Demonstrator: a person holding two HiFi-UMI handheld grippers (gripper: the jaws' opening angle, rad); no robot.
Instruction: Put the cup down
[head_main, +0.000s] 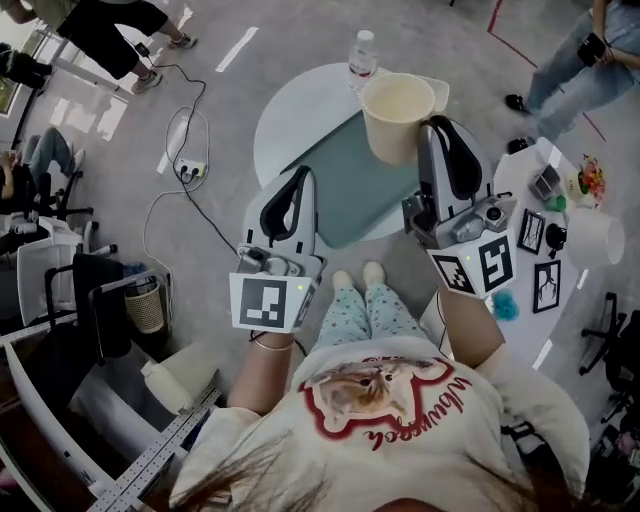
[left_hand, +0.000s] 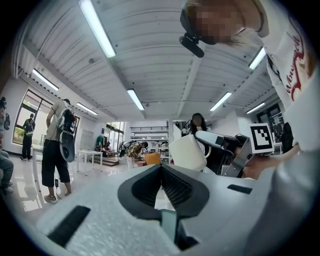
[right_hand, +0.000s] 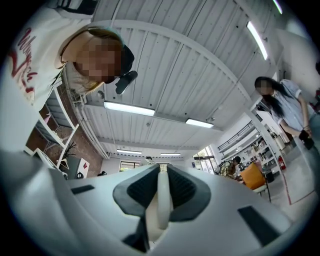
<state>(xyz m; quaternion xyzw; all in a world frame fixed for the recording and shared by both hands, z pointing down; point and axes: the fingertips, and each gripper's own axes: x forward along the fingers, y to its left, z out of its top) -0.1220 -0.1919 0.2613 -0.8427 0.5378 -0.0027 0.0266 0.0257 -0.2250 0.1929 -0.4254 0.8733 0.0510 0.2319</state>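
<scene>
One cream cup (head_main: 397, 115), smooth and matte, tapering to its base, is up in the air over the round white tabletop (head_main: 290, 120), not resting on it. The right tongs (head_main: 432, 125) are clamped on it: their own view shows the ribbed dark pads (right_hand: 182, 187) pinched tight on a thin cream strip at the cup's side. The left tongs (head_main: 303, 175) are off to the side, jaws pressed together with nothing between them, well apart from the cup. Below lies one flat teal mat (head_main: 350, 190), rectangular, and one clear plastic bottle (head_main: 362, 55) with a white cap stands at the tabletop's far edge. Two marker cubes, one per tool, black squares on white. There's red script on the person's shirt (head_main: 400, 400), which I can't read from here
</scene>
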